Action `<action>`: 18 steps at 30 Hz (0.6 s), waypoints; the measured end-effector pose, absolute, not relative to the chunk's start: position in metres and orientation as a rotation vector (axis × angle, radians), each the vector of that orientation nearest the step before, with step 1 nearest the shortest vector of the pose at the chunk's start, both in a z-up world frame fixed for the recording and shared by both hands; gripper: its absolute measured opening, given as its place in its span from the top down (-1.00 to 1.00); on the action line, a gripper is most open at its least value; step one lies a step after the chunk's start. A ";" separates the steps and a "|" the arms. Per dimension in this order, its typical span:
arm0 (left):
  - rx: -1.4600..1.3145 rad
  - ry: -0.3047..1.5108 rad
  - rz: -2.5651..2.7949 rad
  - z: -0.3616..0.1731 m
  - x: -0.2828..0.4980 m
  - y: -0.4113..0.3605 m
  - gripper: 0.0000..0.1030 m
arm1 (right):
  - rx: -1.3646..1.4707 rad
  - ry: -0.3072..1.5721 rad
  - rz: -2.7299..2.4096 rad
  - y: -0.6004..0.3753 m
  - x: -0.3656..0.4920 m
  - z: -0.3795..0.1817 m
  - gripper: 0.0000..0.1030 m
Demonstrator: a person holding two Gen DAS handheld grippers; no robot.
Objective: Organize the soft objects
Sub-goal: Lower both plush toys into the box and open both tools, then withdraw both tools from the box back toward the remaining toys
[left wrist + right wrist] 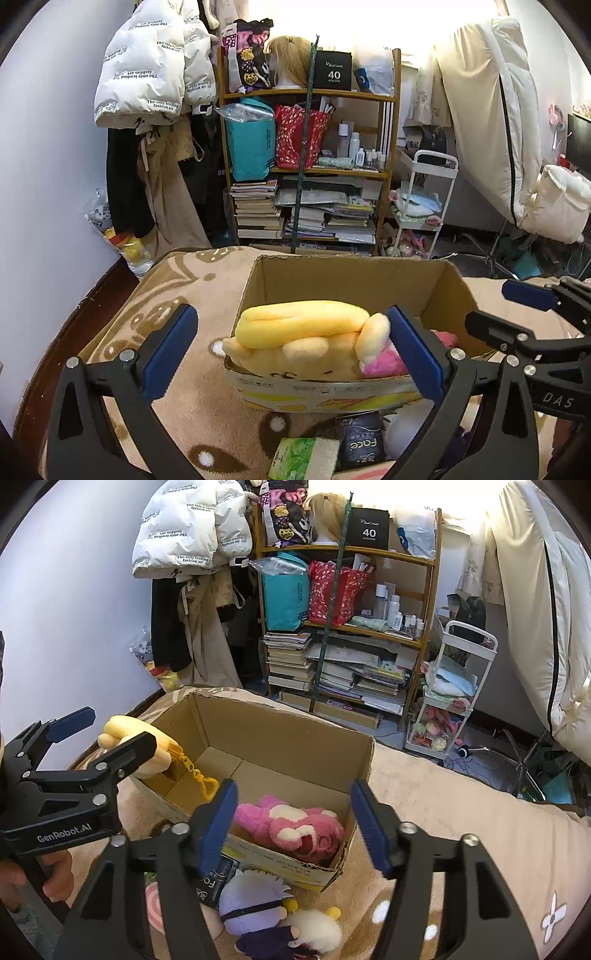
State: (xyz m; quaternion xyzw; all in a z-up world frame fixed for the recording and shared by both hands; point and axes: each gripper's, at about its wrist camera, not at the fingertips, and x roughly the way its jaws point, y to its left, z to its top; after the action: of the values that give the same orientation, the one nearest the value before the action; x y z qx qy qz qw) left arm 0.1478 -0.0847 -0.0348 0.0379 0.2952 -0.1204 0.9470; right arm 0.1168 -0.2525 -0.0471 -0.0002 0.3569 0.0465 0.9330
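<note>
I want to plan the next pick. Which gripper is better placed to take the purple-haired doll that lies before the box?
Right, probably. The right gripper is open, empty, with the purple-haired doll just below it. The left gripper, also open, faces the yellow plush at the cardboard box.

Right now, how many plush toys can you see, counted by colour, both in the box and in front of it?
Yellow plush toy, in the cardboard box: 1
Pink plush toy, in the box: 1
Purple-haired plush doll, in front of the box: 1
White fluffy plush, in front: 1
Total: 4
</note>
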 end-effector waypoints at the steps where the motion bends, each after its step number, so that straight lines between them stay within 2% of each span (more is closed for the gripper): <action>1: 0.071 0.596 -0.248 -0.033 0.147 -0.084 -0.95 | 0.002 0.731 0.097 -0.253 0.117 -0.047 -0.35; 11: 0.058 0.597 -0.213 -0.029 0.150 -0.076 -0.98 | 0.016 0.738 0.092 -0.254 0.114 -0.048 -0.49; 14: 0.082 0.603 -0.186 -0.029 0.146 -0.073 -0.98 | 0.038 0.745 0.095 -0.256 0.112 -0.047 -0.63; 18: 0.101 0.613 -0.173 -0.026 0.138 -0.069 -0.98 | 0.038 0.737 0.088 -0.256 0.104 -0.044 -0.73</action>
State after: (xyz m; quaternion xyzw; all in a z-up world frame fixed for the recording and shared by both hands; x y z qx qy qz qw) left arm 0.1376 -0.0689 -0.0262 0.0497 0.3012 -0.0850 0.9485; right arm 0.1038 -0.2563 -0.0436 0.0186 0.3603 0.0430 0.9317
